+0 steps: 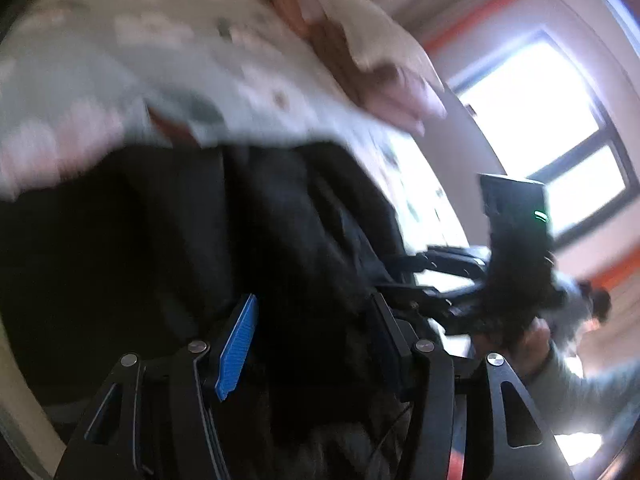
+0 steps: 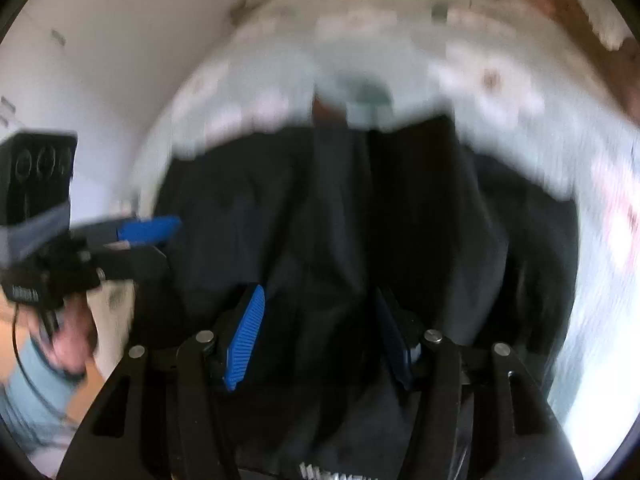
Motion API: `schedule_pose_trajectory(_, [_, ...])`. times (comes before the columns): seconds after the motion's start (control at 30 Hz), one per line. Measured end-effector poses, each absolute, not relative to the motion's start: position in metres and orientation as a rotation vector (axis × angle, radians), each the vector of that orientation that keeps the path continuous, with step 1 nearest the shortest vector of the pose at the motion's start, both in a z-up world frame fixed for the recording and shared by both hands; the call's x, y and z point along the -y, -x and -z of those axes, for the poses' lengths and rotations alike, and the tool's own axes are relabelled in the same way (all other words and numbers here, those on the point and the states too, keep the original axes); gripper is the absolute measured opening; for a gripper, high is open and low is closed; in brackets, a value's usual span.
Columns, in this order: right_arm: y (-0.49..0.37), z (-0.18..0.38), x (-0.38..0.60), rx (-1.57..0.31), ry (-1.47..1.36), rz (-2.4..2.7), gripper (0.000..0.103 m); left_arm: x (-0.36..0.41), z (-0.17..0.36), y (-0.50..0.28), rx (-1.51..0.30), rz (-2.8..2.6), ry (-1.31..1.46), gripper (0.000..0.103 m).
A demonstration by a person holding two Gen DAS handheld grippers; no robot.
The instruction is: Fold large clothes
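Blue ribbed pads line the fingers of the left gripper (image 1: pixel 312 344), whose jaws stand well apart with a fold of the black garment (image 1: pixel 248 240) bunched between them; whether the pads actually press the cloth cannot be told through the blur. The right gripper (image 2: pixel 320 336) looks the same in its own view: jaws spread wide, dark fabric filling the gap and running forward from them. There is one garment in view, a large black piece with long lengthwise creases, matte and heavy-looking, hanging or draped in front of both tools. Beyond the garment lies one pale patterned bedspread (image 1: pixel 168 48), touching its far edge, and one rumpled cream and brown cloth (image 1: pixel 360 40) sits on the bedspread farther off. To the right of the garment, in the left wrist view, stands one bright window (image 1: pixel 544 128). Two grippers are counted in all.
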State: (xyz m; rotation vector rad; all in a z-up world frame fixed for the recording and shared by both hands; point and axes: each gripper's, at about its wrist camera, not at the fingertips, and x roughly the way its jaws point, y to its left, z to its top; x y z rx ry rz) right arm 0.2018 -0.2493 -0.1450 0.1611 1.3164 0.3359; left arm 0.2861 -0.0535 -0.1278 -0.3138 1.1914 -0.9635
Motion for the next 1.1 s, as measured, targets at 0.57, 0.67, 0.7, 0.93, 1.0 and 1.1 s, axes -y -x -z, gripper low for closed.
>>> schedule_pose_trajectory(0.57, [-0.118, 0.125, 0.245, -0.942, -0.039, -0.267, 0.066, 0.045, 0.105, -0.197, -0.795, 0.803, 0.183, 0.057])
schedule_pose_trajectory(0.67, [-0.111, 0.115, 0.237, -0.888, -0.029, -0.272, 0.066, 0.054, 0.105, -0.188, -0.798, 0.830, 0.209, 0.057])
schedule_pose_trajectory(0.7, [-0.112, 0.121, 0.235, -0.897, -0.012, -0.256, 0.066, 0.061, 0.117, -0.189, -0.845, 0.818, 0.190, 0.057])
schedule_pose_trajectory(0.93, [-0.127, 0.173, 0.214, -1.080, -0.032, -0.164, 0.066, 0.090, 0.166, -0.181, -1.074, 0.604, 0.077, 0.057])
schedule_pose_trajectory(1.0, [-0.109, 0.154, 0.220, -1.058, -0.057, -0.182, 0.067, 0.078, 0.135, -0.160, -1.006, 0.636, 0.102, 0.057])
schedule_pose_trajectory(1.1, [-0.074, 0.125, 0.231, -1.012, -0.051, -0.183, 0.067, 0.050, 0.104, -0.127, -0.933, 0.649, 0.131, 0.057])
